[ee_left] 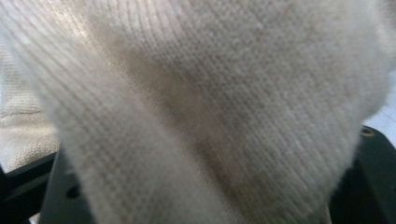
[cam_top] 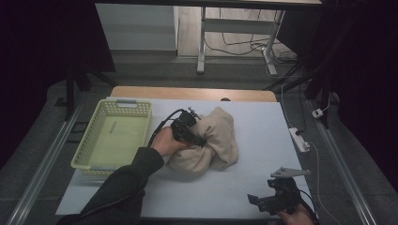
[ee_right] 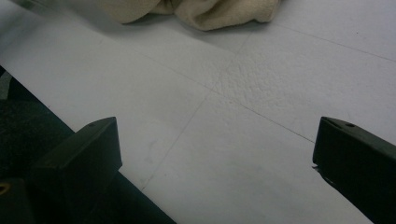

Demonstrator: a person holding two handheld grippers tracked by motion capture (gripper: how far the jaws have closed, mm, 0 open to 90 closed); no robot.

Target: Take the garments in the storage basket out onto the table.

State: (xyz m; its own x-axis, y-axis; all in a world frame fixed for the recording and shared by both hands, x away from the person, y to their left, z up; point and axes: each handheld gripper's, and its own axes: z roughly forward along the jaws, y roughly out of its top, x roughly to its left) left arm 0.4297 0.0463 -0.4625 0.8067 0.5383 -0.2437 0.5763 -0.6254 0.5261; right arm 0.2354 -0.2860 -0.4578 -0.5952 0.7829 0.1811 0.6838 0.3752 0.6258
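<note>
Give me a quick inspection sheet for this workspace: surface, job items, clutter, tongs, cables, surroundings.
Surface: pale sheet over a wooden table; faint creases, bare in front of the right tongs.
Job items: cream knit garment bunched at the middle; yellow-green plastic basket to its left, nothing seen in it.
Clutter: nothing seen.
Tongs: left tongs are on the garment, with knit between the jaws; whether they press on it cannot be told. Right tongs are open over the bare sheet, near the front right corner.
Cables: black cable trails from the left tongs; white power strip lies at the right edge.
Surroundings: dark curtains, desk frame and floor wiring behind.
</note>
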